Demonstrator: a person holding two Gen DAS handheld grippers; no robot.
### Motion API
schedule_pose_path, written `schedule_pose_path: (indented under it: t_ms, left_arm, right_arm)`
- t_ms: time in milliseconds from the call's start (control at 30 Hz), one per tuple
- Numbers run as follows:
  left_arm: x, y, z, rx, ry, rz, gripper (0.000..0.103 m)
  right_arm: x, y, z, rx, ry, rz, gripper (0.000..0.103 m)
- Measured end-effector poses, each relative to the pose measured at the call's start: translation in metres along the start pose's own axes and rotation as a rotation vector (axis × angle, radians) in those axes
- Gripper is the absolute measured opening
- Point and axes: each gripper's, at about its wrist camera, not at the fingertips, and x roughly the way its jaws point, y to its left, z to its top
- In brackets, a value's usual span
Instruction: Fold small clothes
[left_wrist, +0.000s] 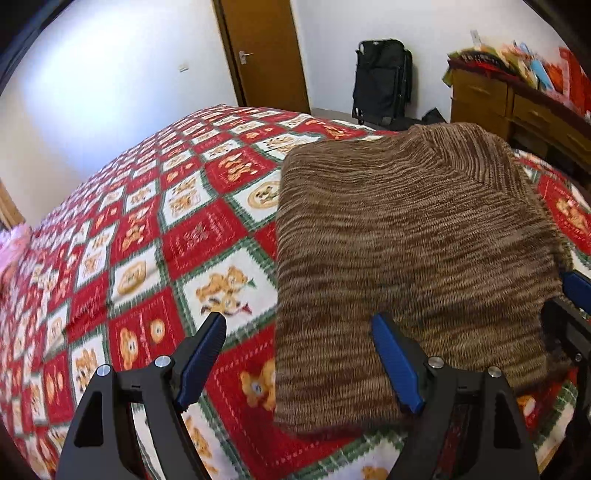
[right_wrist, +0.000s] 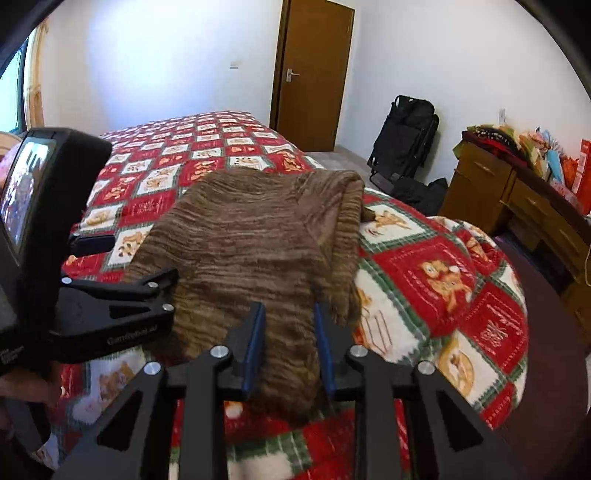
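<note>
Two grippers meet at the near hem of a brown knit sweater (left_wrist: 406, 240) lying on the quilted bed (left_wrist: 166, 240). Left gripper (left_wrist: 317, 362) fingers gape wide, empty; right gripper (right_wrist: 290, 347) fingers pinch the hem. Likely next: left grasps, both fold.

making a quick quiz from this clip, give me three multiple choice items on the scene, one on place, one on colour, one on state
1. Where does the sweater lie?
A on the patterned bedspread
B on the dresser
C on the floor

2. What colour is the sweater?
A pink
B mottled brown
C black

3. How does the left hand-held gripper stand?
A shut on the sweater
B shut on the bedspread
C open

Answers: 1 A, bedspread shows all round it. 2 B, brown striped knit. 3 C, its fingers stand wide apart, holding nothing.
</note>
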Motion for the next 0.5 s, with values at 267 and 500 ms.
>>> schedule_pose_path:
  t_ms: [267,500]
  left_arm:
    - [-0.052,0.030,-0.030,-0.103,-0.121,-0.032,0.082]
    - [-0.097,0.042,-0.030,-0.153,-0.205,0.005,0.082]
  right_arm:
    - [-0.056,-0.031,0.000,0.248,-0.091,0.028,0.061]
    - [-0.095,-0.011,0.004,0.245,-0.222,-0.069,0.082]
